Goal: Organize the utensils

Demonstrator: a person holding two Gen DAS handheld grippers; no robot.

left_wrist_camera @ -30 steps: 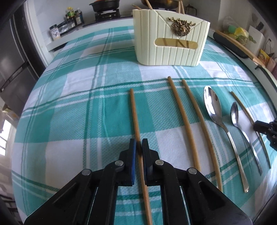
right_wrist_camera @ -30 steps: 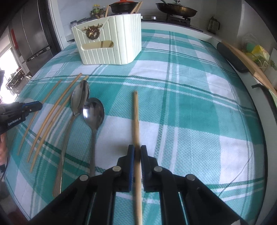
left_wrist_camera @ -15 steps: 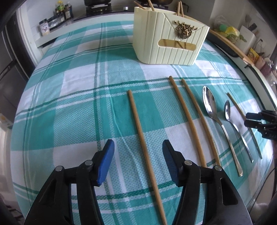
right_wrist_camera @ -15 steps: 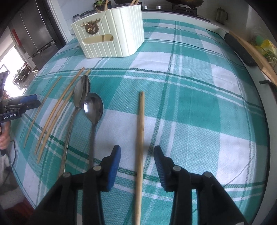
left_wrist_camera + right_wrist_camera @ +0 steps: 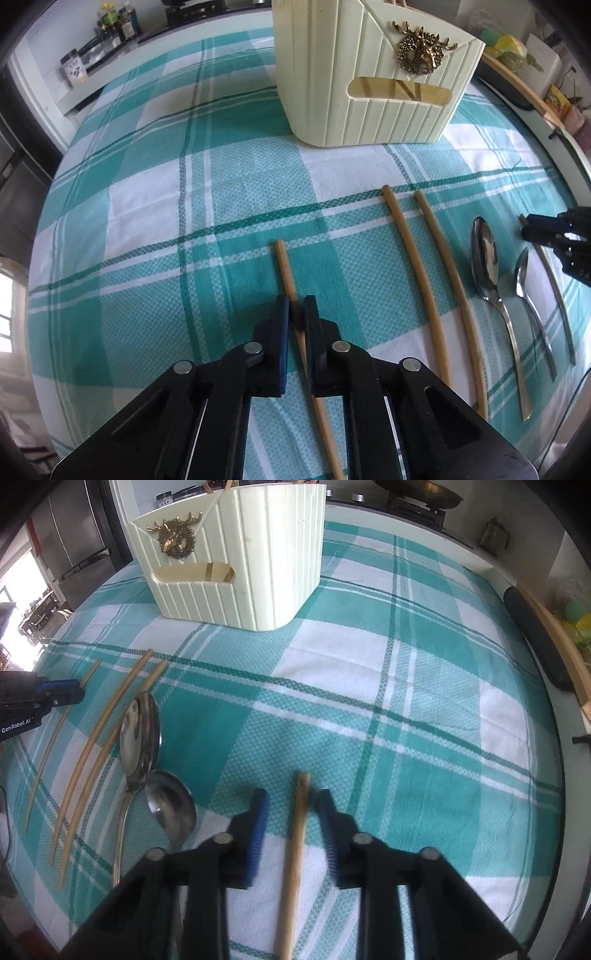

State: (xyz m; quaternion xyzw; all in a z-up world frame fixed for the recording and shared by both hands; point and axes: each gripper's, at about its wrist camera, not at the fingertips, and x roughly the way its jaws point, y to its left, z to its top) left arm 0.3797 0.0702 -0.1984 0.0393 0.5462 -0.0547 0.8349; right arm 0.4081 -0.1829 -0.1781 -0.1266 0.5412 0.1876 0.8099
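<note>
As I looked down the left gripper (image 5: 295, 314), its blue pads had just closed and were pinched narrow on the left chopstick (image 5: 284, 266), a straight, pale wooden rod lying flat with its blunt tip pointing to the far side. The right gripper (image 5: 291, 812) had also just been closing, but its jaws stood apart in a blurred view. The right chopstick (image 5: 291, 878) lay between them, and neither pad touched it.

To the right of the left chopstick lay two long, bowed bamboo sticks (image 5: 417, 280), side by side. Right of those were a large polished steel spoon (image 5: 487, 266) and a small spoon (image 5: 524, 273), bowls far and handles near. Everything rested on a woven teal-and-white checked cloth (image 5: 147, 221). At the far side stood the cream utensil holder (image 5: 332, 92), ribbed plastic with rounded corners, bearing a brass stag emblem (image 5: 421, 51).
</note>
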